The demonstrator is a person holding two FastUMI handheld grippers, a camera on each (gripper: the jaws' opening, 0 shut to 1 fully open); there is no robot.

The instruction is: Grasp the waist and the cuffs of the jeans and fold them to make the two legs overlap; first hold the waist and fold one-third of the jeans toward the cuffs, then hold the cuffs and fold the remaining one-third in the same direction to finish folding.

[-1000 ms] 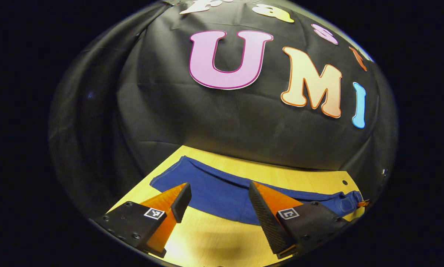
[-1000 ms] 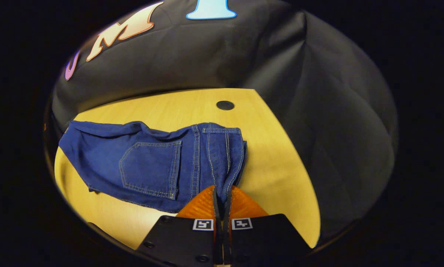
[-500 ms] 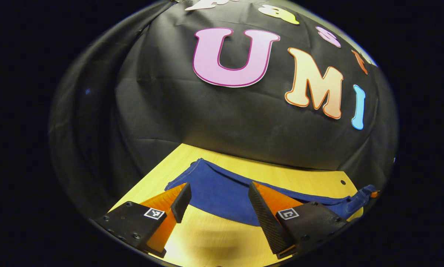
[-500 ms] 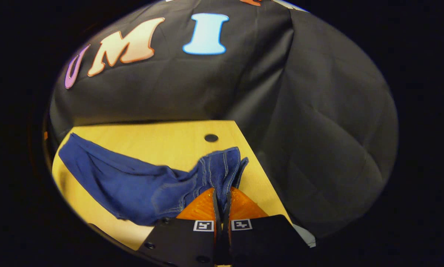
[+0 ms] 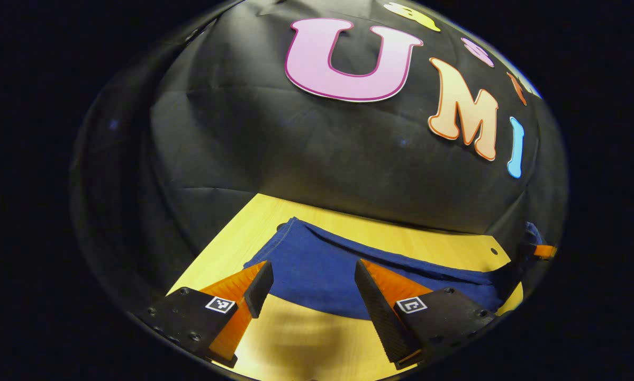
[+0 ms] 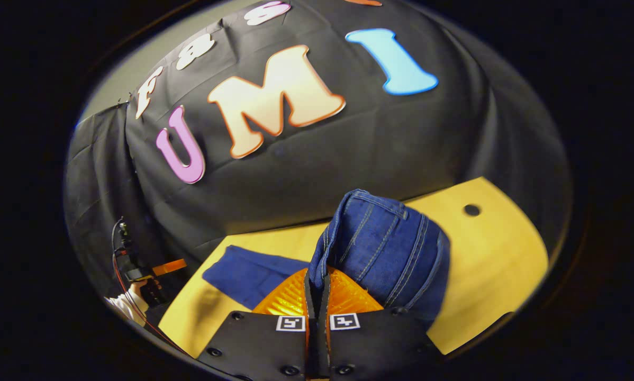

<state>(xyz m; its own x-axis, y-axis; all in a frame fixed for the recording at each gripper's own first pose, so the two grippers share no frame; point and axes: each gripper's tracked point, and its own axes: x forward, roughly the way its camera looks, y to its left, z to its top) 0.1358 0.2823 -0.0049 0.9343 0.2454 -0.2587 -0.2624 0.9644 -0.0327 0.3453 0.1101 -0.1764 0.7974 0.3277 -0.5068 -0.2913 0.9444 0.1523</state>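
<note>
the right gripper [image 6: 317, 280], clamped on the waist [image 6: 380, 238] of the jeans [image 5: 322, 270], lifts it off the table [image 5: 296, 338] for the first fold, while the left gripper [image 5: 311, 288] hangs spread wide above the legs, likely needing to carry toward the cuffs next.

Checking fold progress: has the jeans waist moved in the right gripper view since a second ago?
Yes. The waist, clamped in the right gripper, has lifted off the table and now bunches upright, hiding the back pocket.

Right gripper [image 6: 317, 278] has lifted the jeans' waist [image 6: 380, 238].
</note>
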